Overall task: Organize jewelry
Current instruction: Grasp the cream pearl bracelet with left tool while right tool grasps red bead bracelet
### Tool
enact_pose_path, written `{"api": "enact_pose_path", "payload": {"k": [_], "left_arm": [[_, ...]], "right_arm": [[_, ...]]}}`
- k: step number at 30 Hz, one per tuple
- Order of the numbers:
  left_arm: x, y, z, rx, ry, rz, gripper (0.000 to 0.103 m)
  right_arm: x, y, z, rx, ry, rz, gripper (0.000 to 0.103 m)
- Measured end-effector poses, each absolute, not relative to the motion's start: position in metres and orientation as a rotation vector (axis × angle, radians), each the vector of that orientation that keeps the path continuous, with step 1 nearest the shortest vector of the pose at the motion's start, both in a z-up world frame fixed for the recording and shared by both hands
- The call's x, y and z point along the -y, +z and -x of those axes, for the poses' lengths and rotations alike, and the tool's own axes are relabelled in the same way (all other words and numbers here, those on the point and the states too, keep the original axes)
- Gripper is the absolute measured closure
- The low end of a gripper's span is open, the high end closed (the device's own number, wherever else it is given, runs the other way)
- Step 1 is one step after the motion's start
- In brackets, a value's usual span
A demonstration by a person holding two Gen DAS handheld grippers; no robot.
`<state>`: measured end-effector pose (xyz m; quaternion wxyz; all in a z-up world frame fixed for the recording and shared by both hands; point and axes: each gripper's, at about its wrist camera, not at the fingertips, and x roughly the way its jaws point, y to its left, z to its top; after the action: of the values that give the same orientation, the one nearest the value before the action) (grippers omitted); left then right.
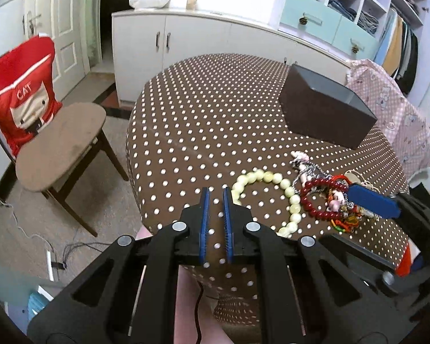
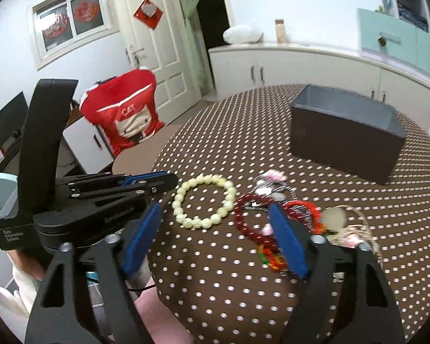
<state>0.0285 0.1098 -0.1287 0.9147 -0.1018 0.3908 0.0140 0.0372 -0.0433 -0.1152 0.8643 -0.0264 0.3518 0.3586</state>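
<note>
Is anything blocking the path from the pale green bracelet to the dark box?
Nothing visible. Bare polka-dot tablecloth lies between the pale green bracelet and the dark box; the red bracelet pile sits to the side.

Right gripper (image 2: pixel 215 238) jaws spread wide above the dotted tablecloth (image 2: pixel 243 281). Pale bead bracelet (image 2: pixel 205 204) lies flat, left of the red bead bracelet (image 2: pixel 248 219). Dark box (image 2: pixel 348 134) sits beyond both, well apart. Left gripper (image 2: pixel 169 178) tips near pale bracelet.

Home bedroom, open wardrobe (image 1: pixel 398 28), cabinets (image 1: pixel 186 43)
</note>
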Motion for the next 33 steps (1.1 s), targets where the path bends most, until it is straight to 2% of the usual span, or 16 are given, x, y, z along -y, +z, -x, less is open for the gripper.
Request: {"api": "enact_pose_path", "payload": {"k": [2,5,12,15,16,18,19,24,26,28,31,33], "left_arm": [[-0.113,-0.13,-0.027,-0.809,0.016,0.22,0.093],[-0.114,-0.129,-0.025,-0.799,-0.016,0.222,0.092],[-0.117,-0.128,-0.025,-0.8,-0.058,0.199,0.092],[-0.115,-0.13,-0.028,-0.825,-0.083,0.201,0.092],[-0.113,-0.129,-0.029,-0.827,-0.094,0.197,0.089],[-0.112,-0.127,-0.029,-0.817,-0.095,0.198,0.05],[-0.114,-0.125,-0.027,-0.795,-0.106,0.222,0.027],[-0.111,-0.122,-0.03,-0.774,-0.107,0.205,0.027],[-0.106,-0.127,-0.036,-0.804,-0.12,0.181,0.028],[-0.099,-0.135,-0.043,-0.837,-0.092,0.129,0.04],[-0.086,-0.138,-0.043,-0.803,-0.009,-0.01,0.069],[-0.083,-0.138,-0.042,-0.79,-0.028,-0.043,0.075]], "right_arm": [[0.039,-0.12,-0.04,-0.763,0.76,0.056,0.048],[0.038,-0.121,-0.043,-0.778,0.749,0.055,0.056],[0.049,-0.127,-0.054,-0.822,0.684,0.046,0.067],[0.048,-0.13,-0.057,-0.823,0.664,0.071,0.079],[0.045,-0.131,-0.053,-0.804,0.617,0.15,0.088],[0.036,-0.133,-0.042,-0.757,0.591,0.258,0.091],[0.034,-0.133,-0.038,-0.743,0.583,0.291,0.091],[0.039,-0.138,-0.033,-0.73,0.579,0.319,0.091],[0.04,-0.14,-0.034,-0.728,0.578,0.31,0.095],[0.044,-0.14,-0.035,-0.733,0.578,0.289,0.096],[0.049,-0.138,-0.037,-0.741,0.591,0.255,0.097],[0.048,-0.135,-0.039,-0.736,0.601,0.237,0.097]]}}
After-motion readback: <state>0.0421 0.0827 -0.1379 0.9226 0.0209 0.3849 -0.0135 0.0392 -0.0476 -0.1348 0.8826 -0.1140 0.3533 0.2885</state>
